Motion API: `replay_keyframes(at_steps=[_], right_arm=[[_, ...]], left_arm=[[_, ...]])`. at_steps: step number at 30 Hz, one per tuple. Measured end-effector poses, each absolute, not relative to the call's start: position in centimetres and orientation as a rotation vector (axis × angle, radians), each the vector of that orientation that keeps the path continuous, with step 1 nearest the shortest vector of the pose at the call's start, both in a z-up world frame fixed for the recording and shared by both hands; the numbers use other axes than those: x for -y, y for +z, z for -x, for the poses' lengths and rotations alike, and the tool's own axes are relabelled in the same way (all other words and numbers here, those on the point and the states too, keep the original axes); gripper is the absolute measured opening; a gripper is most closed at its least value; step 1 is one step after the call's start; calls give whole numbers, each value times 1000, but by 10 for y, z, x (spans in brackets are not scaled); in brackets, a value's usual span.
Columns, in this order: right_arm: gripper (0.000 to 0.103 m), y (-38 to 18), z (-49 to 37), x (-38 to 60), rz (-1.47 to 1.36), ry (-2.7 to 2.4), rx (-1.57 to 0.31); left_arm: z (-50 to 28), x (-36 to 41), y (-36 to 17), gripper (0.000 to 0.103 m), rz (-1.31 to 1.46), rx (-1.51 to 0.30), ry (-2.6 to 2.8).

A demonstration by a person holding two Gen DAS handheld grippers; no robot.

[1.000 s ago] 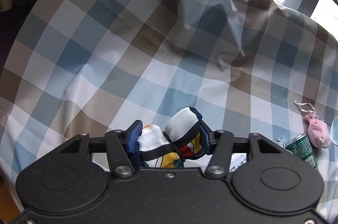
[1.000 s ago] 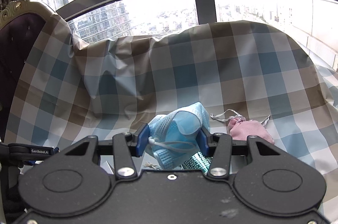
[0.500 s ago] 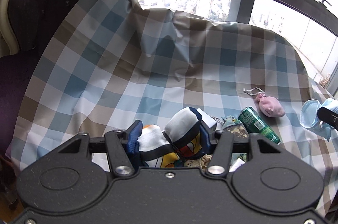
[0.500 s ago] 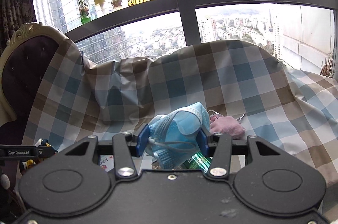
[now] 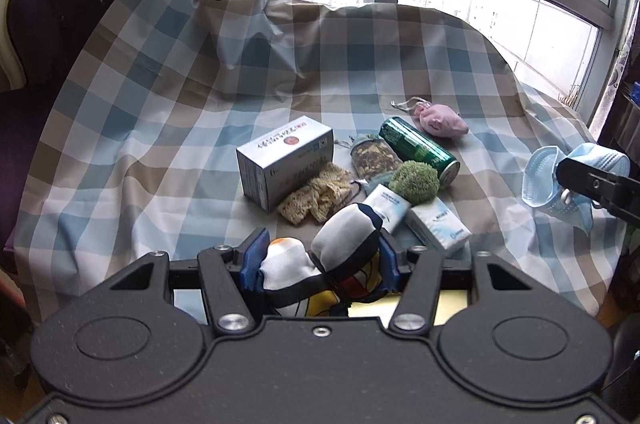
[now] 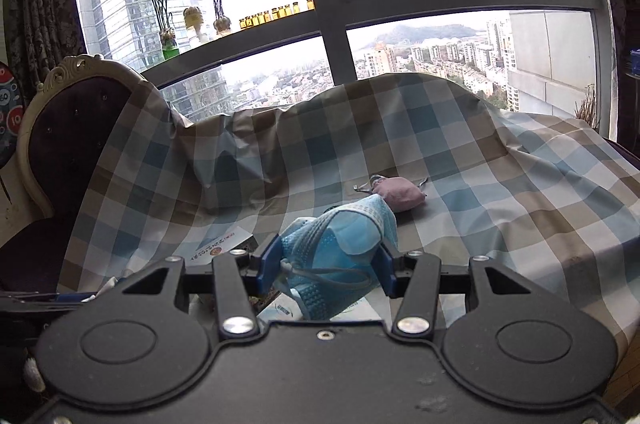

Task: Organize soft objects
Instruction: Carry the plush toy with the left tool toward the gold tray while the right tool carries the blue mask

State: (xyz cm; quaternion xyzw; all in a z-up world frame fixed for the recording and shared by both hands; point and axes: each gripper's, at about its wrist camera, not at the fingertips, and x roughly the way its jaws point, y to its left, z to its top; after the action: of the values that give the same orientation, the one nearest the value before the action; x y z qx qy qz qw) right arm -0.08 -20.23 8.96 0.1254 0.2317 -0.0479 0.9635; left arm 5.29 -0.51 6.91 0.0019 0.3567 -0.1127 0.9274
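Your left gripper (image 5: 320, 260) is clamped on a rolled sock (image 5: 320, 264) above the checked cloth (image 5: 160, 143). Your right gripper (image 6: 326, 264) pinches a blue face mask (image 6: 340, 240). A pink drawstring pouch (image 5: 442, 119) lies closed beside the green can (image 5: 418, 147).

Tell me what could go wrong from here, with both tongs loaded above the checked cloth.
1. The blue face mask is bunched in the right tongs, with an ear loop and a corner hanging free; these could snag or let it slip.
2. The rolled socks bulge out of the left tongs; a loose pinch might drop them.
3. Lowering the socks could knock the tissue packs or the green can lying on its side, which could roll.
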Motion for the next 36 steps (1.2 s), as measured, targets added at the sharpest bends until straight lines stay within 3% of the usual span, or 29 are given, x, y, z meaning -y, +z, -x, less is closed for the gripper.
replay_keyframes(at_steps=[9,29,33,36], right_arm=[[50,69,51,194,-247,-95,-518],[51,44,56,186,-245,-77,-646],[51,42,57,181,-234,-58,-656],[51,41,57,178,-231,-42,-666]], left_arm=[[-26,7,45,53,4,-778,-179],[-19,-1,16,54,-13,-849,-120],[-15,-4,12,66,-17,-847,-99],[-12,-5,11,68,-31,-840,-82]])
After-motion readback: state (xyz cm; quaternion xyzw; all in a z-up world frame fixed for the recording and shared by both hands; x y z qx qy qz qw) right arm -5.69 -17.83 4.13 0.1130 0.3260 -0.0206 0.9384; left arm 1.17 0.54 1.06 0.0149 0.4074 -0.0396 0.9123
